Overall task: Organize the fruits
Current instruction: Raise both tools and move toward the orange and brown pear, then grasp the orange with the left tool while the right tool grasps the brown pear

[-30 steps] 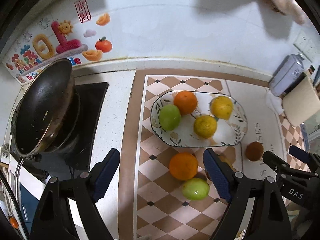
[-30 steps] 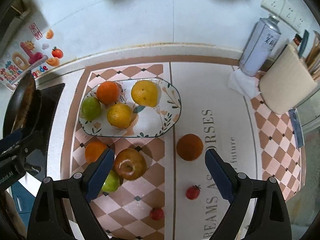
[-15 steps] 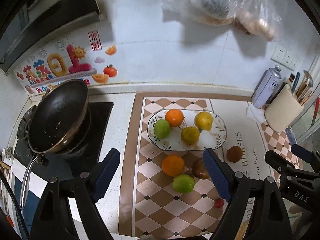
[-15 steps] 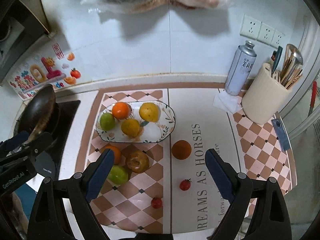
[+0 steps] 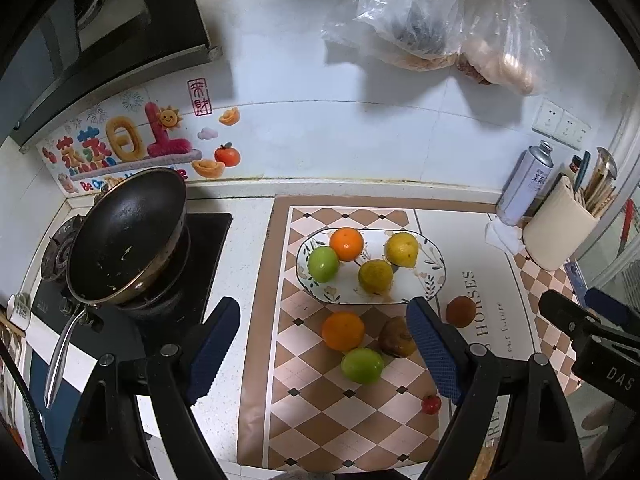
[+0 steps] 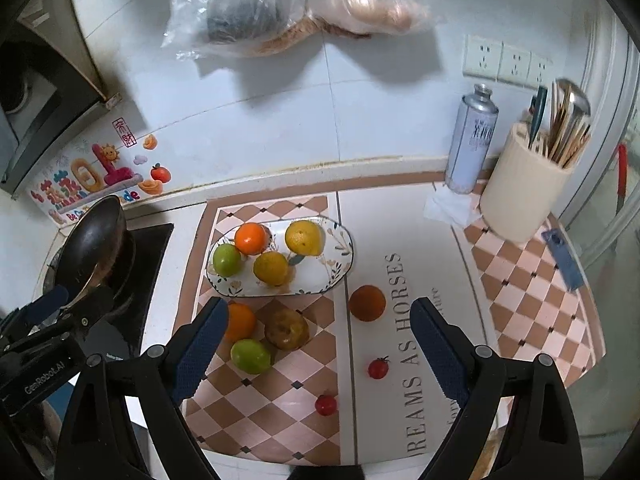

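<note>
We note a white tiled wall (image 6: 360, 112) behind the worktop (image 5: 248, 248). Clear plastic bags (image 5: 432, 20) hang on it, colourful stickers (image 5: 132, 148) sit low at left, and sockets (image 6: 504, 62) are at right. A checked mat (image 6: 520, 280) covers the worktop. A dark range hood (image 5: 100, 40) overhangs a black hob (image 5: 208, 240) bearing a pan (image 5: 128, 236). Lighting is even.

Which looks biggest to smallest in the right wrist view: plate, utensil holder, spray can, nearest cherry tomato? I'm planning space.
1. plate
2. utensil holder
3. spray can, slimmer than the holder
4. nearest cherry tomato, smallest
</note>
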A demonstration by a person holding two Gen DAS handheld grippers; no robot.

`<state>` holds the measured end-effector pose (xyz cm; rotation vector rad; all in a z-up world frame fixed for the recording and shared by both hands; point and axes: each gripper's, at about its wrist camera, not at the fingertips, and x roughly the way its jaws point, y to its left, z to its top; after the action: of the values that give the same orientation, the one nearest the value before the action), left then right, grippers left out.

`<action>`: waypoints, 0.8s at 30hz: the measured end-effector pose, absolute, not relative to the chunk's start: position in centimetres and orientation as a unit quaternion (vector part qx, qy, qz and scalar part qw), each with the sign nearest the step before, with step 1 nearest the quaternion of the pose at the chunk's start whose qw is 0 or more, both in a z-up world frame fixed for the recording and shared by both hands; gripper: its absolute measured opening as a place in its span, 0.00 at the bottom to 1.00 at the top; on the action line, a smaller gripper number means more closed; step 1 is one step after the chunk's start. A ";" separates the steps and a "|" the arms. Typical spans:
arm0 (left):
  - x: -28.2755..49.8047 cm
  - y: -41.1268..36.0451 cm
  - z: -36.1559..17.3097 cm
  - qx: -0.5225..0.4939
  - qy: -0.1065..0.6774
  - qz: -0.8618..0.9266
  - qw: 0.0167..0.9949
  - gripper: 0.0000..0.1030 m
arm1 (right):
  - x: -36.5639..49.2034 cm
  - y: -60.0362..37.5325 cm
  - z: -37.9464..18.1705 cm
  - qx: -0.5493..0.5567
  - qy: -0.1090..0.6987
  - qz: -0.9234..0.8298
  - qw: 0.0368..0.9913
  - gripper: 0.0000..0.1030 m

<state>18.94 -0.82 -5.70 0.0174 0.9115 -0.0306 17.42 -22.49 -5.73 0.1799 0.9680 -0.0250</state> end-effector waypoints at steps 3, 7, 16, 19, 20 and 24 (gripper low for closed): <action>19.7 -0.5 -6.9 0.010 0.452 0.001 0.892 0.83 | 18.6 -22.7 -7.6 0.096 0.481 -0.003 0.871 0.91; 21.6 0.4 -10.2 0.013 0.494 0.020 0.869 0.97 | 21.1 -22.5 -12.5 0.121 0.526 0.025 0.841 0.91; 26.7 2.8 -19.0 -0.033 0.604 0.051 0.795 0.97 | 27.9 -20.7 -27.3 0.186 0.638 0.067 0.744 0.84; 28.4 2.6 -21.9 -0.064 0.644 0.042 0.761 0.97 | 29.4 -20.1 -30.4 0.190 0.661 0.075 0.722 0.81; 28.9 2.3 -22.7 -0.071 0.653 0.038 0.753 0.97 | 29.6 -19.9 -31.1 0.191 0.666 0.079 0.717 0.80; 31.1 0.8 -25.9 -0.078 0.687 0.027 0.722 0.97 | 30.2 -19.0 -33.2 0.201 0.680 0.111 0.696 0.69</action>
<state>31.07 0.84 -25.85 -0.1713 1.5167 0.0599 30.20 -19.00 -33.19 0.4483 1.5169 0.2474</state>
